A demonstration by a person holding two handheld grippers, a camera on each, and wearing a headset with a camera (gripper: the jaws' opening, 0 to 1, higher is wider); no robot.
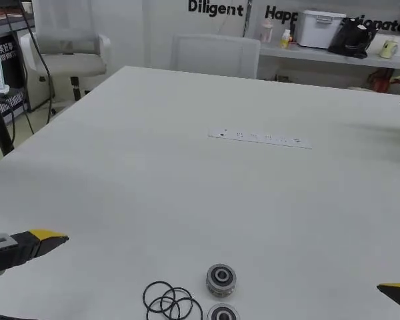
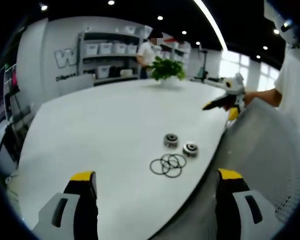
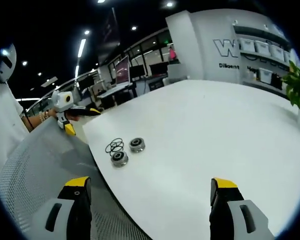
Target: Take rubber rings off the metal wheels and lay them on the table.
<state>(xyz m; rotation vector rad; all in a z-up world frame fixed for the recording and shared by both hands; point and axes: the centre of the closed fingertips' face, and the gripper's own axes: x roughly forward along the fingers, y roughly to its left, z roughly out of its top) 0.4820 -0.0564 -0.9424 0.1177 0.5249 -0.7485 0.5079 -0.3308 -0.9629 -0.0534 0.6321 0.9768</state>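
While the left tongs (image 2: 156,176) and right tongs (image 3: 150,182) both stand wide apart, holding nothing, the rubber rings (image 1: 170,301) lie overlapping on the bench (image 1: 187,167) close to its near edge, just beside two metal wheels (image 1: 221,279). Broad open surface stretches beyond to a socket strip (image 1: 260,138).

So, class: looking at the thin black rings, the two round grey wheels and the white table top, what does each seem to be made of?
Thin black rings: probably rubber, matte; thin loops lying overlapped.
Round grey wheels: likely metal; dull silvery sheen, dark centre.
White table top: smooth, matte, perhaps laminate; unclear.
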